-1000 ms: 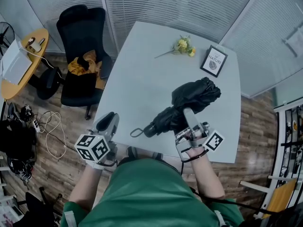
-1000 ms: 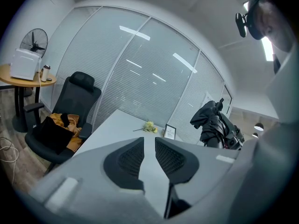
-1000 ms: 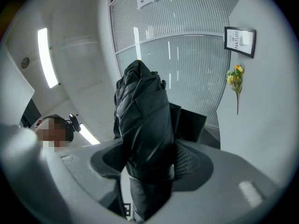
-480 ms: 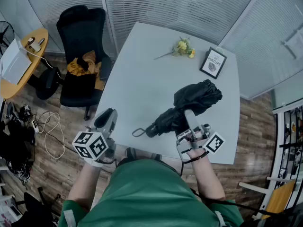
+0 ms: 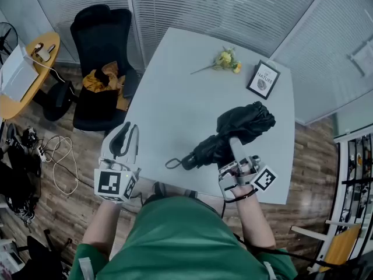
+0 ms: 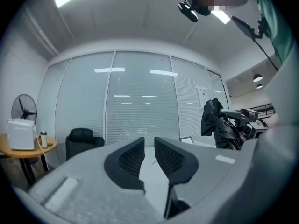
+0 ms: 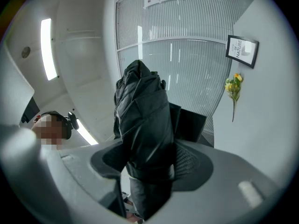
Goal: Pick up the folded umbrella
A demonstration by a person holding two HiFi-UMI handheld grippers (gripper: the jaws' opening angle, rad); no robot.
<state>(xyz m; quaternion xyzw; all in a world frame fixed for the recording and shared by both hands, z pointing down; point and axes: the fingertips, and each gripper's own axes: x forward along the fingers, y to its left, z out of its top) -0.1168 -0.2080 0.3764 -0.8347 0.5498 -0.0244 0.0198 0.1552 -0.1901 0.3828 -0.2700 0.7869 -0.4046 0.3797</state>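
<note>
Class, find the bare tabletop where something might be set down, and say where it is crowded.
Widest bare patch: left half of the table, between flowers, umbrella and left gripper. Crowded: the near right corner, where the right gripper clamps the umbrella.

Black armchair (image 5: pixel 99 39), wood floor (image 5: pixel 317 156), blinds (image 5: pixel 233 10)

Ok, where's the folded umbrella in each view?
Head view: folded umbrella right of centre, over the white table, in the right claw.
Left gripper view: far right, mid-height.
Right gripper view: dead centre, clamped between the jaws.
Shared landmark: the framed picture, beyond the umbrella in head and right gripper views.
</note>
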